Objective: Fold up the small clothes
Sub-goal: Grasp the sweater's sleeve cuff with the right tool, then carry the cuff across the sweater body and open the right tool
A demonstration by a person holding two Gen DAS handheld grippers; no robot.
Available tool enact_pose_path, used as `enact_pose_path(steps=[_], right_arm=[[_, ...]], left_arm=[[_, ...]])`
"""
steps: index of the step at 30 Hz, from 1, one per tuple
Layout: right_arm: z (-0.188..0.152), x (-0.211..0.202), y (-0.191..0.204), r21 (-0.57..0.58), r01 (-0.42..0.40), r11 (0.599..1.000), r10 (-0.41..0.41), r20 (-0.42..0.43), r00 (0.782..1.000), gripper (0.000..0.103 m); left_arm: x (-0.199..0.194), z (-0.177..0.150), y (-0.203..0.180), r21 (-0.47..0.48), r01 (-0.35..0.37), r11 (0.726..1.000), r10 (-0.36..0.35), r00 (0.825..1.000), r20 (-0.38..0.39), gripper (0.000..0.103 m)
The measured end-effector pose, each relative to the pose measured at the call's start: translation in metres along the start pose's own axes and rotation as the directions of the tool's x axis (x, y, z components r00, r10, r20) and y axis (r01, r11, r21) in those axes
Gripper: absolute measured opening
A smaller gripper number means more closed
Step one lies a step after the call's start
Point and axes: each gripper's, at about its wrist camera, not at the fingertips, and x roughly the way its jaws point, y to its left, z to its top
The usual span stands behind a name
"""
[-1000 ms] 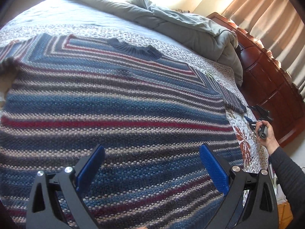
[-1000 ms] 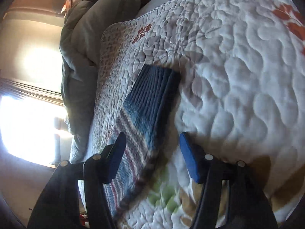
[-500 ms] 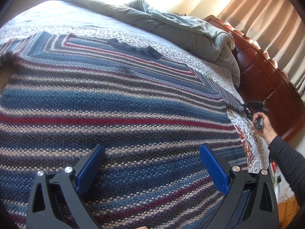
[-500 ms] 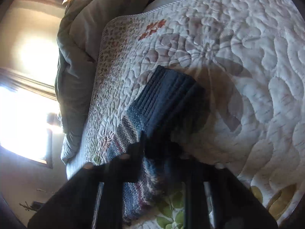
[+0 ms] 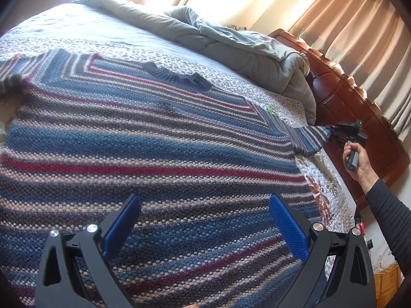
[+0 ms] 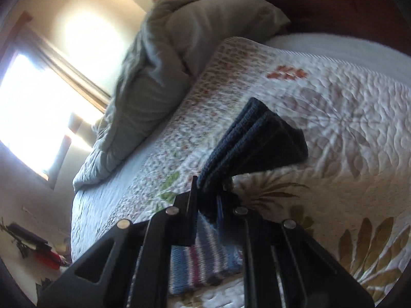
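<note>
1. The striped sweater [image 5: 143,154] lies spread flat on the quilted bedspread [image 5: 326,179], its dark collar toward the grey duvet [image 5: 231,43].
2. The left gripper [image 5: 203,228] hovers low over the sweater's lower body, angled downward, its blue pads spread wide with nothing between them.
3. The right gripper [image 6: 208,195] is clamped on the sweater's dark ribbed cuff [image 6: 254,141], the sleeve raised off the bedspread.
4. In the left wrist view, the right hand [image 5: 357,161] grips the tool's handle near the wooden headboard [image 5: 359,118], wrist bent, dark sleeve reaching in from the right.
</note>
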Motion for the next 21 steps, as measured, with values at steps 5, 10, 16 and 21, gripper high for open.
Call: enact_pose_path(steps=[5, 10, 16, 21], right_arm=[[-0.012, -0.017, 0.067, -0.125, -0.009, 0.992, 0.010, 0.011, 1.000, 0.010], [-0.029, -0.030, 0.131, -0.227, -0.016, 0.974, 0.022, 0.021, 1.000, 0.010], [-0.058, -0.038, 0.207, -0.336, -0.012, 0.942, 0.019, 0.020, 1.000, 0.010], [-0.088, -0.035, 0.266, -0.426, -0.001, 0.905, 0.008, 0.014, 1.000, 0.010]], left_arm=[[-0.009, 0.000, -0.005, 0.030, -0.001, 1.000, 0.000, 1.000, 0.024, 0.099], [-0.019, 0.004, -0.008, 0.054, -0.006, 0.999, 0.003, 0.999, 0.052, 0.099], [-0.031, 0.011, 0.006, 0.018, 0.004, 1.000, -0.006, 0.997, 0.081, 0.099], [-0.041, 0.017, 0.025, -0.046, 0.027, 0.999, -0.022, 0.995, 0.095, 0.099]])
